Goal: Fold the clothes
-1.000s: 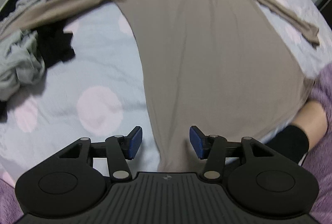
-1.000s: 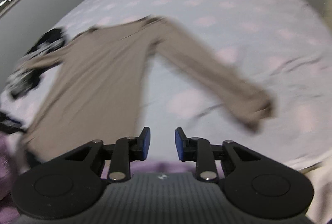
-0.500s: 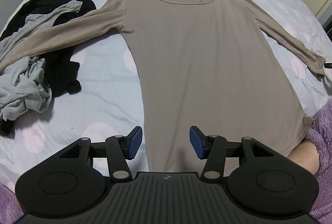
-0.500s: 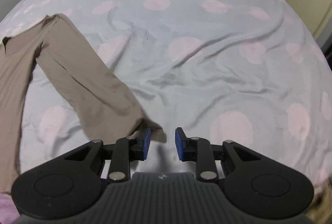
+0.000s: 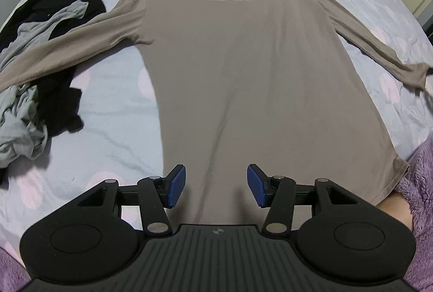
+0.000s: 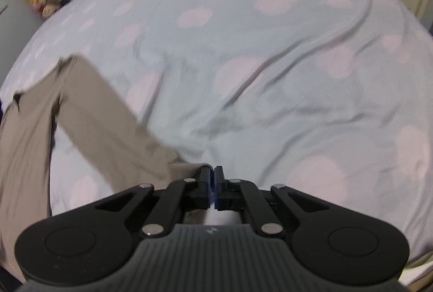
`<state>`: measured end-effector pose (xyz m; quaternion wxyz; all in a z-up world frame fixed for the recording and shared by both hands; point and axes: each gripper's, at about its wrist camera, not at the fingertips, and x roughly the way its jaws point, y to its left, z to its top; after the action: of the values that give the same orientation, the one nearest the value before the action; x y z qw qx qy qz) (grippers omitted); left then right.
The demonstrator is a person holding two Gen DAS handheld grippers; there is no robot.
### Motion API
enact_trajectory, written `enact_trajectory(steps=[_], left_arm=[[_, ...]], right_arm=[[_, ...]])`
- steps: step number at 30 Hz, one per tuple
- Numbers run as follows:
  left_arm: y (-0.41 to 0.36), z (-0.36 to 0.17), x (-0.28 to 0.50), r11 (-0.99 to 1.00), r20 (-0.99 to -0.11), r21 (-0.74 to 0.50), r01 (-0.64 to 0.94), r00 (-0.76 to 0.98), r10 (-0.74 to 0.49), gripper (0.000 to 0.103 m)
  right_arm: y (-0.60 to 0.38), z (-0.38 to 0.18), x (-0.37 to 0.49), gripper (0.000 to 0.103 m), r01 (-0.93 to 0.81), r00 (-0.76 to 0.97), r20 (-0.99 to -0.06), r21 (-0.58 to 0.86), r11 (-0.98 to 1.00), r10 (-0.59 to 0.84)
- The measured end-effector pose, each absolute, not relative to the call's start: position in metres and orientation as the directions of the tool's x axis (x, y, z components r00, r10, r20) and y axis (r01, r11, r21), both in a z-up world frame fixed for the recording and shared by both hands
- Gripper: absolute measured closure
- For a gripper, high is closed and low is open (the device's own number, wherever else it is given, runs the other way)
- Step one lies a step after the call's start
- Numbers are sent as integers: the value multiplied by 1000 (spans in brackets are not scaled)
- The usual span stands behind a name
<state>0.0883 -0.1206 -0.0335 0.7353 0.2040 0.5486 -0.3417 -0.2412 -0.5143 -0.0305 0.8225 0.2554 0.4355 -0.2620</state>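
- Now the right hand-held gripper [image 6: 214,188] has its jaws pressed together at the cuff of the shirt's right sleeve [image 6: 108,135]; half a second ago they stood apart just beside that cuff. The blur hides whether fabric is actually caught between the pads, though the cuff ends right at them.
- Close by in the other view, the left hand-held gripper [image 5: 216,185] hangs with jaws well apart and empty above the hem, unchanged over the last second.
- Under it, the taupe long-sleeved shirt [image 5: 243,70] lies flat and face up on the bed [image 5: 116,108], hem near the person, neckline far, both sleeves spread outward.
- A purple fleecy sleeve [image 5: 418,183] shows at the right edge.
- Left of the shirt sits a heap of black and grey clothes [image 5: 35,92], with the left sleeve lying across it.
- Judging from this, the first fold is starting: the right sleeve looks ready to be drawn across the body, provided the pinch has really taken.
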Motion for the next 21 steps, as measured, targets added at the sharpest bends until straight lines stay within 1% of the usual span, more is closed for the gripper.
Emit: enact_trajectory(steps=[4, 7, 11, 12, 15, 18, 20, 21], left_arm=[[-127, -32, 88, 682, -942, -77, 728, 170, -288, 55], [-128, -30, 89, 688, -942, -76, 722, 175, -287, 55], [-127, -30, 90, 702, -946, -67, 709, 179, -271, 55], [-126, -30, 91, 705, -947, -63, 706, 181, -266, 55], [-123, -30, 93, 716, -948, -63, 696, 182, -261, 55], [-123, -33, 94, 723, -950, -68, 687, 177, -258, 55], [-124, -36, 95, 728, -951, -72, 682, 173, -255, 55], [-125, -37, 95, 729, -952, -73, 681, 170, -255, 55]], right_arm=[[-548, -12, -240, 101, 718, 403, -864, 94, 689, -303], [-569, -17, -236, 101, 764, 305, -891, 18, 645, -336], [-579, -33, -231, 100, 771, 307, -896, 35, 636, -321], [-580, -35, -232, 99, 776, 311, -894, 43, 629, -322], [-583, -41, -237, 90, 795, 326, -887, 69, 602, -328], [-587, -39, -247, 88, 829, 326, -880, 90, 553, -346], [-591, -39, -257, 82, 854, 334, -878, 128, 504, -342], [-592, -41, -262, 77, 859, 357, -876, 172, 481, -324]])
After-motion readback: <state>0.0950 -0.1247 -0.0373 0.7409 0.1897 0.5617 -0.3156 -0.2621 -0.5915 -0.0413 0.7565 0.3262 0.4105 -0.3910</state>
